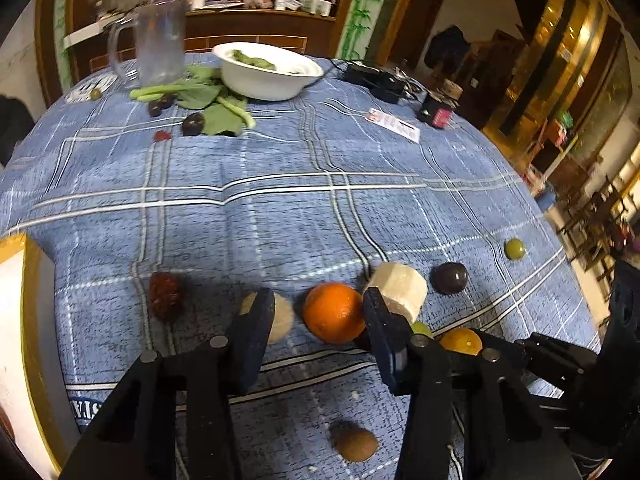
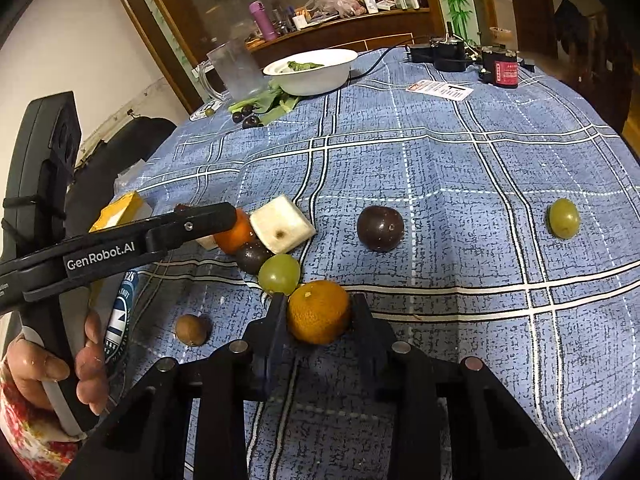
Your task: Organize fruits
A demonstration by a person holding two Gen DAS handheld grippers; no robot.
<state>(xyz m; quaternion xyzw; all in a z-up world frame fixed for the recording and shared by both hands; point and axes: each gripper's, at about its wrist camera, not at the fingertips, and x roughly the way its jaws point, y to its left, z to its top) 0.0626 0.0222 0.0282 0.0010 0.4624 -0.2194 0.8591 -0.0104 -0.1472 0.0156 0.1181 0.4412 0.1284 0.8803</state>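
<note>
My left gripper (image 1: 316, 316) is open, its fingers on either side of an orange mandarin (image 1: 334, 313) on the blue checked tablecloth (image 1: 280, 208). Around it lie a red date (image 1: 165, 295), a pale round piece (image 1: 282, 316), a white cut chunk (image 1: 400, 288), a dark plum (image 1: 450, 278) and a green grape (image 1: 515, 249). My right gripper (image 2: 319, 312) is shut on a second small orange (image 2: 319, 311), close to a green grape (image 2: 279, 274) and a dark fruit (image 2: 251, 256). A brown longan (image 2: 192, 330) lies at the left.
A white bowl (image 1: 268, 70) with greens, leafy vegetables (image 1: 216, 100), a glass mug (image 1: 154, 46) and dark fruits (image 1: 193, 124) sit at the far side. A yellow-edged box (image 1: 20, 320) stands at the left. A black device (image 2: 500, 66) and a card (image 2: 440, 90) lie far right.
</note>
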